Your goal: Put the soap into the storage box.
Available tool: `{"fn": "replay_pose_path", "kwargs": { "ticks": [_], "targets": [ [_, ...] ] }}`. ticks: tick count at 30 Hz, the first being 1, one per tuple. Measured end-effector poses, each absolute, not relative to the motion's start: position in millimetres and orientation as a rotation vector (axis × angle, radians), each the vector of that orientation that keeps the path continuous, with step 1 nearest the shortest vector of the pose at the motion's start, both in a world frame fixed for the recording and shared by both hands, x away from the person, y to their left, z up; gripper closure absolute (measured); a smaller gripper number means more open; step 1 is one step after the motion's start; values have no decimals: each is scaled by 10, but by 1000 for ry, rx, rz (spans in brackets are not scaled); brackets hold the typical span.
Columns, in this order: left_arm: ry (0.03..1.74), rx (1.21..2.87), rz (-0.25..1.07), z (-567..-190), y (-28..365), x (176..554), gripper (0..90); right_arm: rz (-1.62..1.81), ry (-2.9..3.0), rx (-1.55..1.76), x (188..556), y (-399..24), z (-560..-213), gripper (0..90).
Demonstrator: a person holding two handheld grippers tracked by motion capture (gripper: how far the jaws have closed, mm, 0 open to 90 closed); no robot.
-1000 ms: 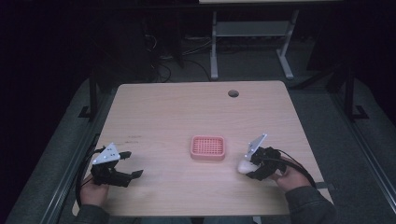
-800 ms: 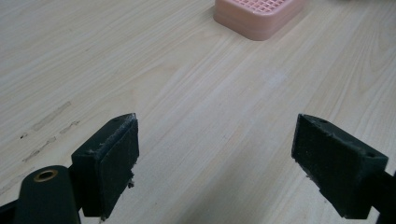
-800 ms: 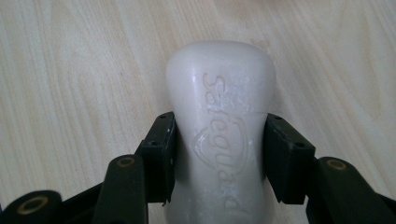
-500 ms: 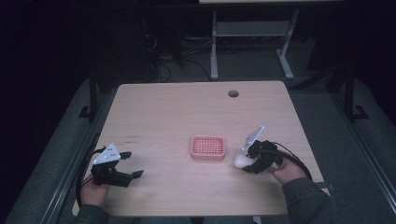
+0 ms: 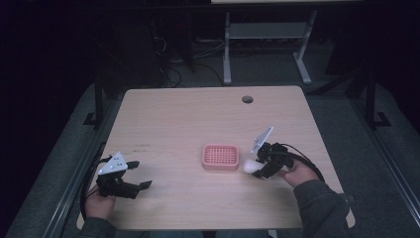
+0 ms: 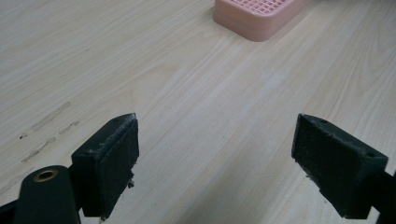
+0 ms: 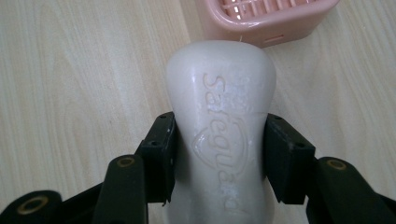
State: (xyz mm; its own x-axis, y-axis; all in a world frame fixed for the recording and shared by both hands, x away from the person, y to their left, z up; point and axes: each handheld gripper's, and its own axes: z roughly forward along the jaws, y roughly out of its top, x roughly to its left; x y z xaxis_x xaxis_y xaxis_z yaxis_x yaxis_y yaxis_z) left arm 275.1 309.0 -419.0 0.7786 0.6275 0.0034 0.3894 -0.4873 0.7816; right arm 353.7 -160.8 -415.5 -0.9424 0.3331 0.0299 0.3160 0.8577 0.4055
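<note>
One wooden table carried everything: the pink soap dish sat near its middle, empty. My right gripper pinched a white Safeguard soap bar by its sides, its front end just beside the dish's right edge. My left gripper rested spread wide at the near-left, holding nothing.

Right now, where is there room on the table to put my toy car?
The whole far half, between the pink tray and the hole, is bare. So is the stretch between left claw and tray. It's crowded where the right claw holds soap.
</note>
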Motion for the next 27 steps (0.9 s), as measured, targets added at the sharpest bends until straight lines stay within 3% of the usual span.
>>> {"fn": "replay_pose_path", "kwargs": {
  "ticks": [27],
  "targets": [
    [752,2138,368,-4184,3100,2750,148,668,2984,478,3718,-1450,-4000,490]
  ]
}}
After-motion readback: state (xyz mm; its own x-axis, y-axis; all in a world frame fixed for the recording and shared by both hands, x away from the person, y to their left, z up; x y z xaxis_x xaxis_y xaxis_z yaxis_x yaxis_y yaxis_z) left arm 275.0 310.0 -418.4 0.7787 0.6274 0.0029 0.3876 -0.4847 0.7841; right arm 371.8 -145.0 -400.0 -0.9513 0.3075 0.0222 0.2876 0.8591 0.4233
